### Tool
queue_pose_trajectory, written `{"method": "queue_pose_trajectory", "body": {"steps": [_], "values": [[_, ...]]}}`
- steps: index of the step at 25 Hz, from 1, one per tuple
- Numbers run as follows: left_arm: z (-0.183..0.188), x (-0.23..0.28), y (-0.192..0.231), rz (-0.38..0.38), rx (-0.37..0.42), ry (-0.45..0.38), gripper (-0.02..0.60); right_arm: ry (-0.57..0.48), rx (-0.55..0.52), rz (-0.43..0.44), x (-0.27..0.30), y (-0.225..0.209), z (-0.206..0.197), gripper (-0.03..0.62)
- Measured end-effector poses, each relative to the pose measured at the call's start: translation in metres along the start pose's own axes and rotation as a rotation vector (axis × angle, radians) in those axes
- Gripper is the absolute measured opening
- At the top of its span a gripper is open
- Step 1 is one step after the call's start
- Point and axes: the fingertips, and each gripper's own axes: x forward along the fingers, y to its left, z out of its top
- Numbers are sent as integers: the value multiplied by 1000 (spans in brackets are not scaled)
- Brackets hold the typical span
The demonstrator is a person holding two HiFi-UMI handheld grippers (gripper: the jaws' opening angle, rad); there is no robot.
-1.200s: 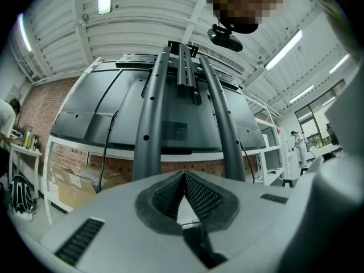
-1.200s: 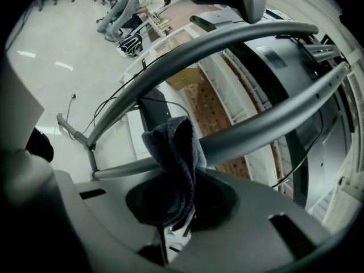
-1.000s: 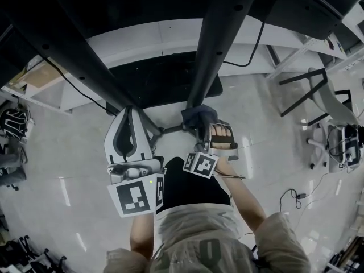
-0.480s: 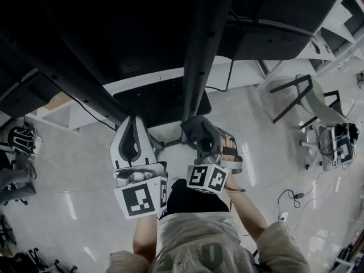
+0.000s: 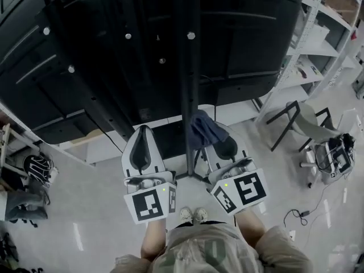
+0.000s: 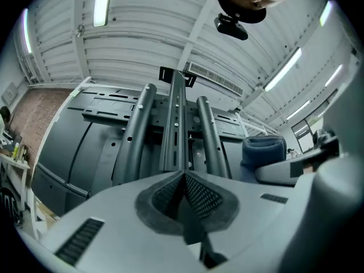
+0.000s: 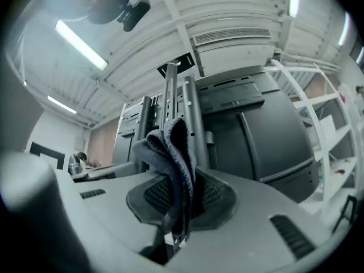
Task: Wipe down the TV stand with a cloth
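Observation:
The TV stand's dark upright pole (image 5: 187, 78) rises in the middle of the head view, with the black back of the TV (image 5: 102, 50) behind it. My right gripper (image 5: 213, 138) is shut on a dark blue cloth (image 5: 202, 128), which lies against the right side of the pole. The right gripper view has the folded cloth (image 7: 170, 152) standing up between the jaws, in front of the stand's columns (image 7: 179, 101). My left gripper (image 5: 142, 135) is just left of the pole, shut and holding nothing (image 6: 185, 178). In its view the columns (image 6: 173, 124) are ahead and the cloth (image 6: 263, 152) is at the right.
White shelving (image 5: 324, 44) stands at the right, with a chair (image 5: 310, 124) and a bag (image 5: 335, 152) on the floor below it. Cables (image 5: 298, 215) lie on the floor at lower right. A low white cabinet (image 5: 96, 147) is behind the stand. The person's shoes (image 5: 193, 214) are by the stand's foot.
Both grippers have risen from the stand's base up along the pole, the right one carrying the cloth. The head view has tilted up onto the TV's back.

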Motion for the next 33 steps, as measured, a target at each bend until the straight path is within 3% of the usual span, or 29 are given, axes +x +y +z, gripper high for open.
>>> {"method": "queue_pose_trajectory", "body": {"steps": [2, 6, 13, 33], "values": [[5, -7, -8, -21, 2, -6, 15, -3, 43, -2, -8, 3, 1, 60], [19, -13, -21, -64, 27, -45, 15, -19, 13, -39, -13, 3, 4, 58], [31, -20, -17, -67, 29, -83, 15, -30, -11, -34, -16, 11, 10, 59], [25, -18, -26, -114, 37, -81, 15, -6, -43, -15, -14, 20, 7, 58]]}}
